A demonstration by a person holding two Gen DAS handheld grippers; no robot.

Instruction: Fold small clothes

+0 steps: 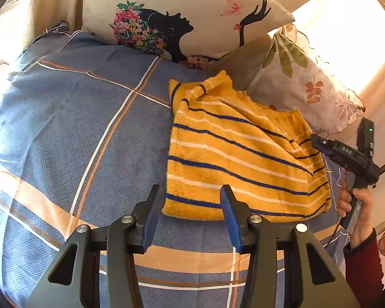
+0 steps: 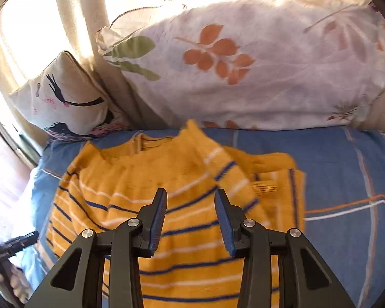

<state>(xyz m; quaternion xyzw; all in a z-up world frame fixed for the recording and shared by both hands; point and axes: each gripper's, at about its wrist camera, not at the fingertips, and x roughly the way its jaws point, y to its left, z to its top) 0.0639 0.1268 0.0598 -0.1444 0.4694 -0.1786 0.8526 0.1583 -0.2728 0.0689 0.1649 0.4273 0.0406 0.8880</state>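
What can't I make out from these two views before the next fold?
- Yellow striped sweater, right wrist view: near hem cut off by the bottom edge and by the right gripper; stripes motion-blurred.
- Same sweater, left wrist view: far edge hidden behind the raised fold.
- Left gripper, right wrist view: only a tip shows at the left edge.
- Window, both views: blown out by glare.

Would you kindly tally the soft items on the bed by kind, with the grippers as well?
Garments: 1, the yellow knit top with blue and white stripes.
Pillows: 2, the cream cushion printed with a black silhouette and the white leaf-print pillow.
Bedsheets: 1, the blue checked sheet.
Grippers: 2, left gripper and right gripper, both open.
Total: 6.
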